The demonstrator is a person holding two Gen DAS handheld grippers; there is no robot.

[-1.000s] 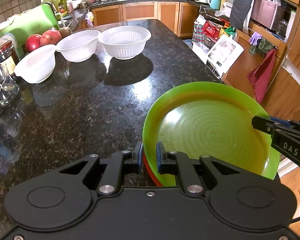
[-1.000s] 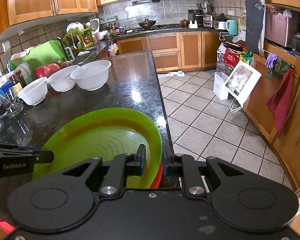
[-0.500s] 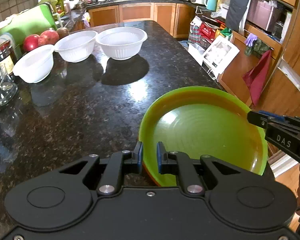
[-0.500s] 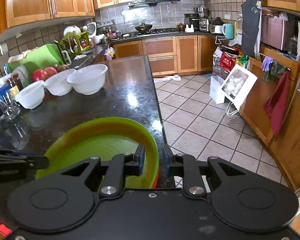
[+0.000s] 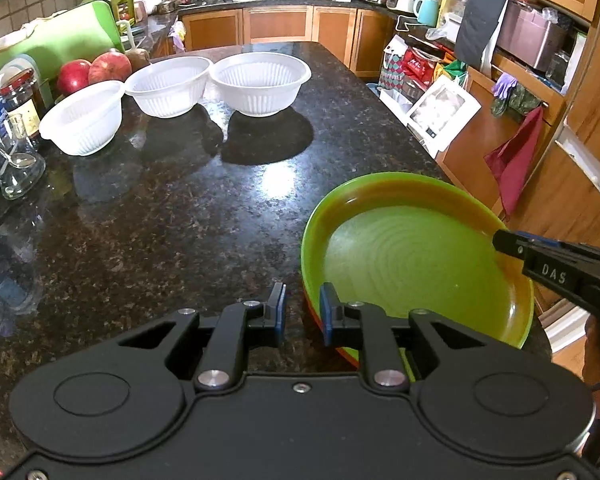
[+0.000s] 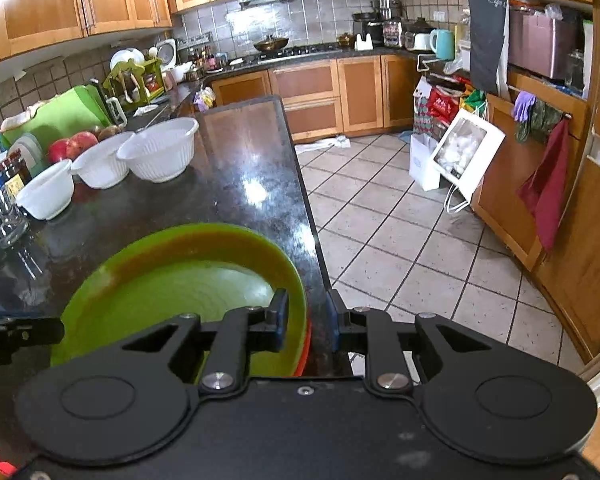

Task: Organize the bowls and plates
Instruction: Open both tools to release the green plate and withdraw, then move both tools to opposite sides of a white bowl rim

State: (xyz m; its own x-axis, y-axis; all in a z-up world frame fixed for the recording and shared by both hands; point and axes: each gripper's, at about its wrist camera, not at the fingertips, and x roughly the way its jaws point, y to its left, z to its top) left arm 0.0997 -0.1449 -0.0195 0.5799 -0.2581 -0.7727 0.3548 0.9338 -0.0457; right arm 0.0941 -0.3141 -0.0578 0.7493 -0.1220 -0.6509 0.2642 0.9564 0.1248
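Plates: a green plate (image 5: pixel 416 264) lies on top of a red-orange plate (image 5: pixel 346 354), of which only a thin edge shows underneath. The stack sits on the dark stone worktop (image 5: pixel 172 220), near its corner on the side of the tiled floor (image 6: pixel 420 248).
Bowls: three white bowls (image 5: pixel 260 82) stand in a row at the far part of the worktop, well apart from the plates, not yet stacked.
Left gripper (image 5: pixel 302 310): its jaws are opening. The plate rim is between them, but there is a gap on both sides, so the pads do not press on it.
Right gripper (image 6: pixel 308 314): its jaws stand around the opposite rim of the green plate. The left pad is over the inside of the plate, the right pad outside the rim, and a gap shows on the outer side. I judge the rim is not gripped firmly, if at all.
Step, as I judge: the plates look set down as a stack and are being let go; the bowls are next.
Risk one: the stack is close to the worktop edge. If a gripper catches the rim when it pulls away, the plates can slide toward the floor.
Risk two: the green plate may not sit centred on the lower one, and a push on one side can tilt it.
Risk three: glasses (image 5: pixel 14 168) and a jar (image 5: pixel 20 100) stand just beside the nearest bowl, so a wide reach can knock them.
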